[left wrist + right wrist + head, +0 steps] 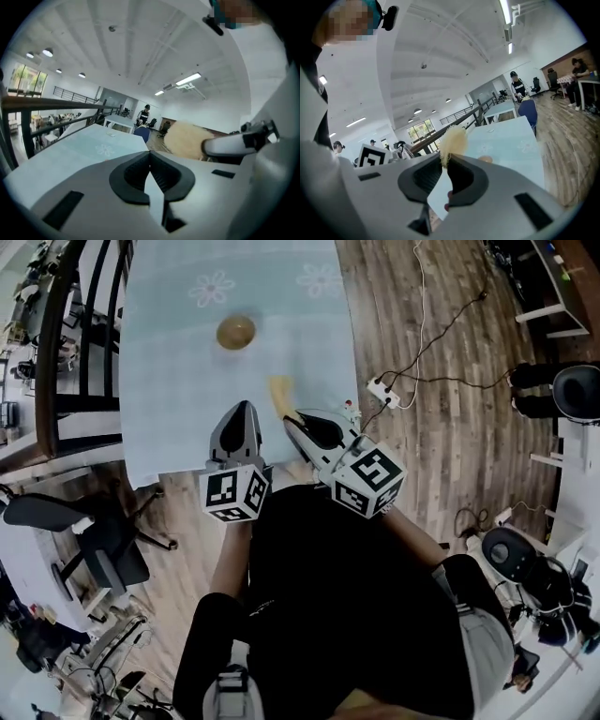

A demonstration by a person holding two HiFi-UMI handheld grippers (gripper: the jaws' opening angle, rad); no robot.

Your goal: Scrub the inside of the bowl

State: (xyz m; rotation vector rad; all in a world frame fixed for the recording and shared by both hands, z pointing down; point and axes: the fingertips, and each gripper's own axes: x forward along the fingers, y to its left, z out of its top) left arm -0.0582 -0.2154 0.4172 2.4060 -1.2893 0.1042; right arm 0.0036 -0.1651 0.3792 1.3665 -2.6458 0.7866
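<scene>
A small brown bowl (235, 332) stands upright on the pale blue tablecloth (169, 352), toward the far side; in the right gripper view only its rim (486, 159) peeks over the jaws. My right gripper (291, 418) is shut on a scrubbing brush, whose fluffy pale-yellow head (279, 394) sticks out over the table's near edge, well short of the bowl. The same head (452, 139) rises between the right gripper (445, 165) jaws. My left gripper (238, 411) hovers beside it at the near edge, shut with nothing in it. From the left gripper (150, 169), the brush head (186, 138) shows to the right.
A black railing and chairs (89, 343) line the table's left side. An office chair (98, 545) stands at the near left. A power strip (382, 390) with cables lies on the wood floor to the right. Flower prints (212, 287) mark the cloth's far end.
</scene>
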